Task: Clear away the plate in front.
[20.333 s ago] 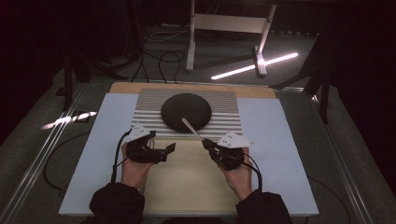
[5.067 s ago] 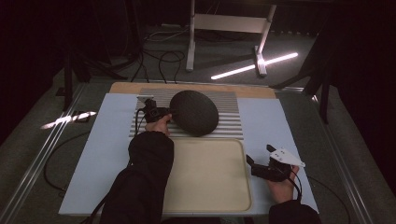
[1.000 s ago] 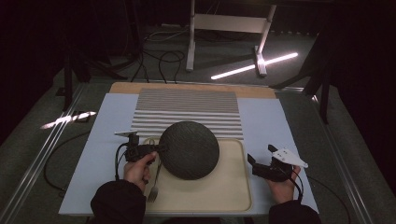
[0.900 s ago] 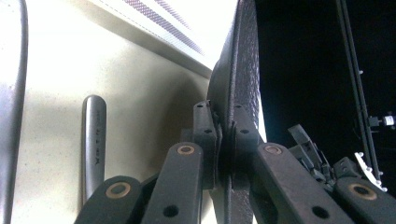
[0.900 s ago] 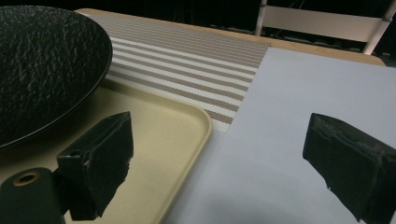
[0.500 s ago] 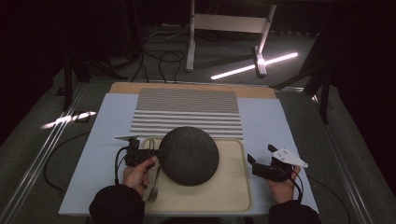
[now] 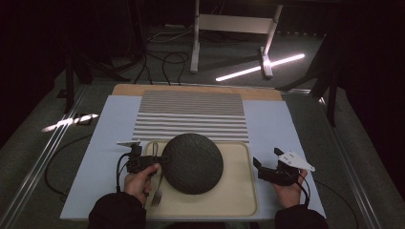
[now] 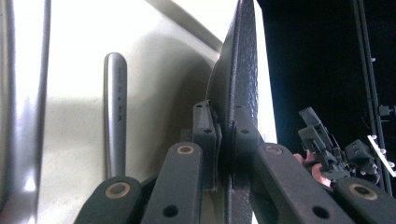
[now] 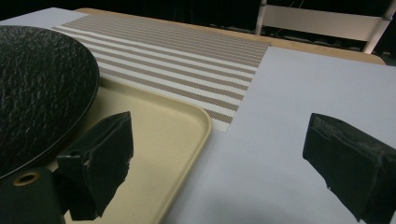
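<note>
Dark room, lit worktop [image 7: 110, 143] with a striped mat [image 7: 191, 114] behind a beige tray [image 7: 239, 200]. Black plate [image 7: 192, 162] sits over the tray beside a fork [image 7: 156, 193], its left rim clenched by the left gripper [image 7: 154, 162]; right gripper [image 7: 260, 167] idles with jaws apart beside the tray, so probably only release remains. Hard to tell whether the plate rests flat or hangs just above; its underside is hidden.
</note>
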A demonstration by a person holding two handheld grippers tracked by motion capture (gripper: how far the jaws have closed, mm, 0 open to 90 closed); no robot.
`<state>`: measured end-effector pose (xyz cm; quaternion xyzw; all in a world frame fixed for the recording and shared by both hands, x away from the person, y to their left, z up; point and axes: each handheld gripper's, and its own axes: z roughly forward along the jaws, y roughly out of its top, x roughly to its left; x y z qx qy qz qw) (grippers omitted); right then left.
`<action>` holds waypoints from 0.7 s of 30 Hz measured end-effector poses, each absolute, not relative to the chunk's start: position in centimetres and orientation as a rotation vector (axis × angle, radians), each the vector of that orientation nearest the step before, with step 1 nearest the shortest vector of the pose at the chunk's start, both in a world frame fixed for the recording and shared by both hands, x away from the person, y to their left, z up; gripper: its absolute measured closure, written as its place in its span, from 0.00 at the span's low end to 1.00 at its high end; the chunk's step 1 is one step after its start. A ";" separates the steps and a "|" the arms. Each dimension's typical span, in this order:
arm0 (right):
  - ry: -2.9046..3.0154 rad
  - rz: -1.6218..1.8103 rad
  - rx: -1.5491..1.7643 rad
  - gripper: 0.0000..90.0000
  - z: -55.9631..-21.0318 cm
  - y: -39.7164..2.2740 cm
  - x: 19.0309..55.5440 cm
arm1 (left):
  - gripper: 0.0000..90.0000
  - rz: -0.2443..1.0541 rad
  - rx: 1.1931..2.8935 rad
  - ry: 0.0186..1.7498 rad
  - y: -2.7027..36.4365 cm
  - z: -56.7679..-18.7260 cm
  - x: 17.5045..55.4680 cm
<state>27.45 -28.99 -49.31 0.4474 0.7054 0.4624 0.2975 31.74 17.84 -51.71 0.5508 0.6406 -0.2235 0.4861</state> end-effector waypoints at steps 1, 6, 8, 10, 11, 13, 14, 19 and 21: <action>1.875 1.229 1.189 0.10 -49.3 -29.0 27.5 | 0.95 -0.548 1.334 1.559 17.9 -51.8 31.6; 1.877 1.222 1.187 0.10 -49.3 -28.9 27.5 | 0.95 -0.557 1.327 1.559 18.1 -51.9 31.1; 1.877 1.222 1.188 0.10 -49.3 -28.9 27.5 | 0.95 -0.564 1.326 1.555 18.1 -52.0 30.9; 1.876 1.222 1.187 0.10 -49.3 -28.9 27.5 | 0.95 -0.568 1.326 1.551 18.1 -52.0 30.9; 1.877 1.221 1.186 0.10 -49.3 -28.9 27.5 | 0.95 -0.572 1.325 1.546 18.1 -52.0 30.8; 1.877 1.221 1.188 0.10 -49.4 -28.9 27.5 | 0.95 -0.572 1.327 1.542 18.0 -52.0 30.8; 1.877 1.221 1.186 0.10 -49.3 -28.9 27.5 | 0.95 -0.574 1.333 1.543 18.0 -52.0 30.7; 1.876 1.221 1.186 0.10 -49.4 -28.9 27.5 | 0.94 -0.571 1.354 1.544 17.8 -52.1 30.6; 1.877 1.221 1.186 0.10 -49.4 -28.9 27.5 | 0.94 -0.583 1.360 1.542 17.6 -52.3 30.5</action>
